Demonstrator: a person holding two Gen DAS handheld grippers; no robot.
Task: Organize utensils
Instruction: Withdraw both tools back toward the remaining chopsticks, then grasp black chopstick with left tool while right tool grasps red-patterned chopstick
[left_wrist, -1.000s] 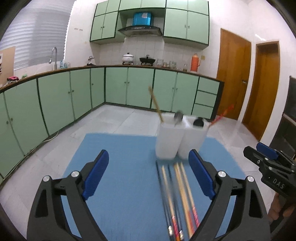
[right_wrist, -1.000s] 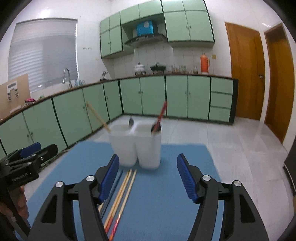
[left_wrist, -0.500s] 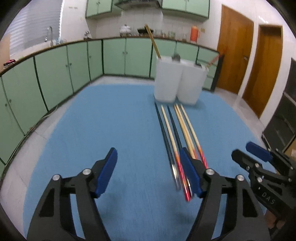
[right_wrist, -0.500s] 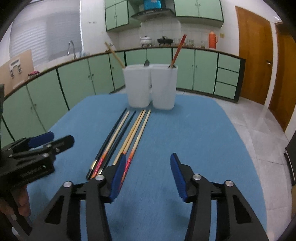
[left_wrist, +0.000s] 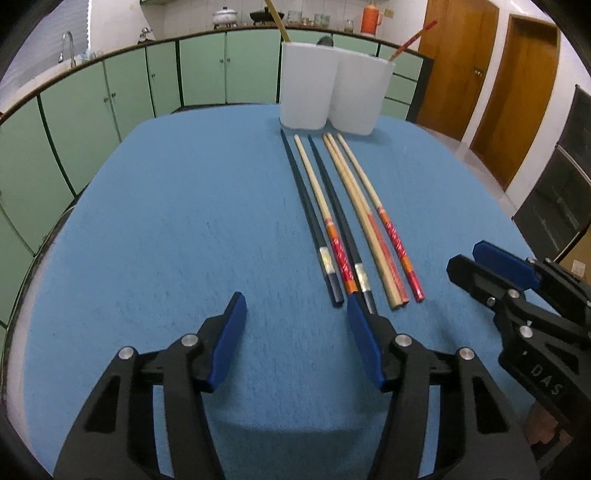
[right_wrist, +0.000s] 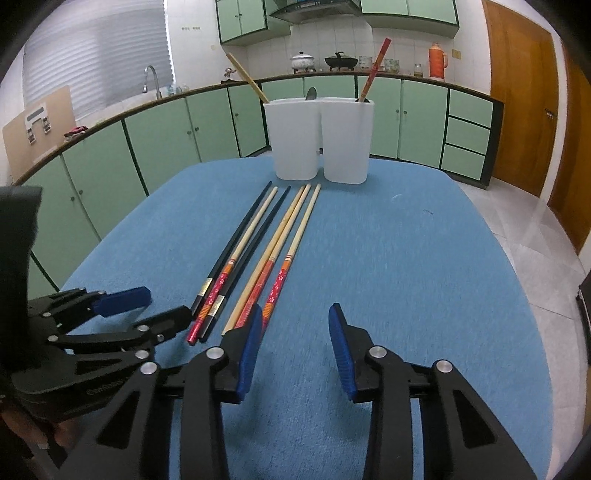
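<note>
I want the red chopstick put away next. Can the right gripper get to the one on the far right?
Probably yes. The right gripper sits low just beside the rightmost red-handled chopstick, its jaws closing with nothing between them. Only bare blue tablecloth lies there, and the left gripper is on the other side.

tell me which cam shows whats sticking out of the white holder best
The right wrist view. There the white holder stands whole, with a plain chopstick, a spoon tip and a red chopstick rising clear of it. In the left wrist view the frame's top edge crops the plain chopstick, and the spoon barely shows.
</note>
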